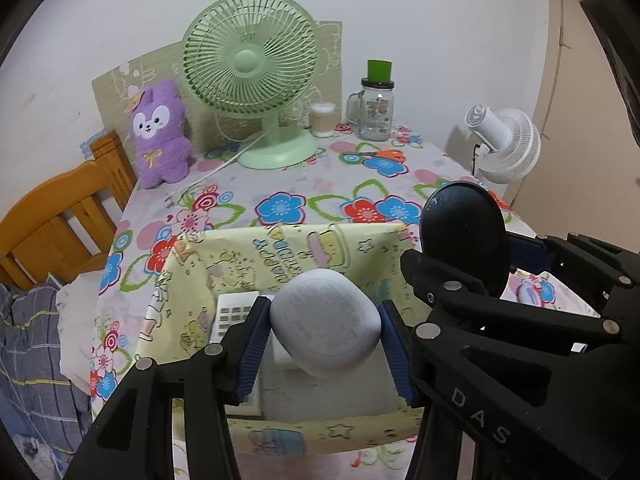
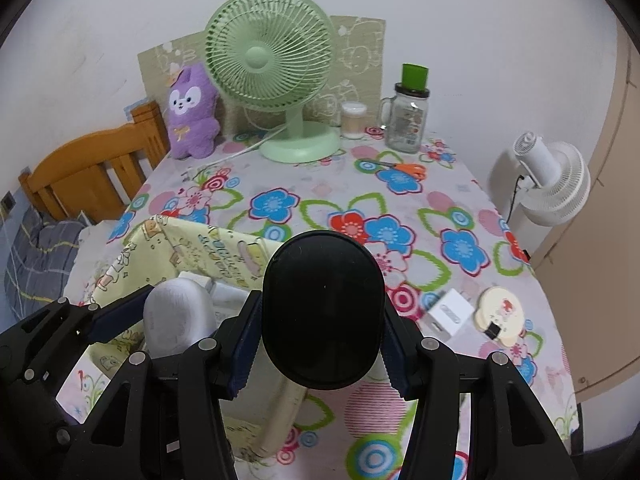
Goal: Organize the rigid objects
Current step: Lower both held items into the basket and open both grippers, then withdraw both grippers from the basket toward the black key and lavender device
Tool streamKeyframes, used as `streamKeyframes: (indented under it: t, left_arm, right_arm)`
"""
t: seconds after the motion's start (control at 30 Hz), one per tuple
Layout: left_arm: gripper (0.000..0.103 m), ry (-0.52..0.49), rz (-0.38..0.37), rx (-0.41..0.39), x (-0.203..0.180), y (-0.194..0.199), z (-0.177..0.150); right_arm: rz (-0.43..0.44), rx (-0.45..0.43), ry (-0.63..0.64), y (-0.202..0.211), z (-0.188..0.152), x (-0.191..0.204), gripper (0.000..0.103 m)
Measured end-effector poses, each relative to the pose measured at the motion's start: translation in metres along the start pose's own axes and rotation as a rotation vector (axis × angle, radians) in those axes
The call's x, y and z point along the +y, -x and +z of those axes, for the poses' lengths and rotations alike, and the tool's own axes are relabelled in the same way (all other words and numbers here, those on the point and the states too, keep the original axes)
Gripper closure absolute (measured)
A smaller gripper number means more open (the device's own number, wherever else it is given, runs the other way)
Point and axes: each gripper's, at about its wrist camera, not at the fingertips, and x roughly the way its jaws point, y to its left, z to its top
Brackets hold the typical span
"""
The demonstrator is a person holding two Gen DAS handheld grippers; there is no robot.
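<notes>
My left gripper [image 1: 324, 344] is shut on a pale lavender rounded case [image 1: 324, 324], held above the inside of a yellow patterned fabric box [image 1: 280, 256]. A white remote [image 1: 232, 312] lies in that box, under the case. My right gripper [image 2: 320, 332] is shut on a black oval case [image 2: 324, 308], which hangs over the box's right rim [image 2: 240, 256]. In the left wrist view the black case [image 1: 464, 232] and right gripper show at the right. In the right wrist view the lavender case [image 2: 176, 312] shows at the left. On the floral tablecloth to the right lie a white charger [image 2: 448, 314] and a cream round item [image 2: 500, 314].
At the back of the table stand a green fan [image 2: 276, 72], a purple plush toy [image 2: 190, 112], a cotton swab tub [image 2: 354, 120] and a glass jar with a green lid [image 2: 408, 116]. Orange scissors [image 2: 404, 168] lie near the jar. A white fan [image 2: 556, 176] stands beyond the table's right edge, a wooden bed frame [image 2: 92, 168] at the left.
</notes>
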Motion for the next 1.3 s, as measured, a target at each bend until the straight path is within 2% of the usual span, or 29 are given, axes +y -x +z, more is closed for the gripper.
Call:
streamKeyframes:
  t: [0.43,0.83,0.9,0.93,1.03,1.07,1.3]
  left_arm:
    - [0.047,0.028,0.016,0.033,0.031,-0.02,-0.006]
    - [0.046,0.061,0.027,0.086,0.052,-0.045,-0.008]
    - [0.038,0.061,0.04,0.083,0.053,-0.047,-0.009]
    - [0.034,0.06,0.044,0.081,0.053,-0.048,-0.009]
    - [0.025,0.061,0.042,0.073,0.052,-0.046,-0.008]
    - [0.022,0.062,0.039,0.07,0.052,-0.045,-0.008]
    - [0.015,0.054,0.035,0.039,0.042,-0.03,-0.006]
  right_arm:
    - [0.03,0.041,0.054,-0.031,0.007,0.034,0.046]
    - [0.05,0.086,0.083,-0.064,0.012,0.049,0.045]
    - [0.041,0.092,0.091,-0.067,0.013,0.05,0.045]
    - [0.043,0.09,0.093,-0.067,0.014,0.05,0.044]
    - [0.039,0.08,0.094,-0.065,0.015,0.048,0.022]
    - [0.034,0.061,0.096,-0.061,0.015,0.048,0.02]
    - [0.018,0.018,0.108,-0.04,0.012,0.042,0.016]
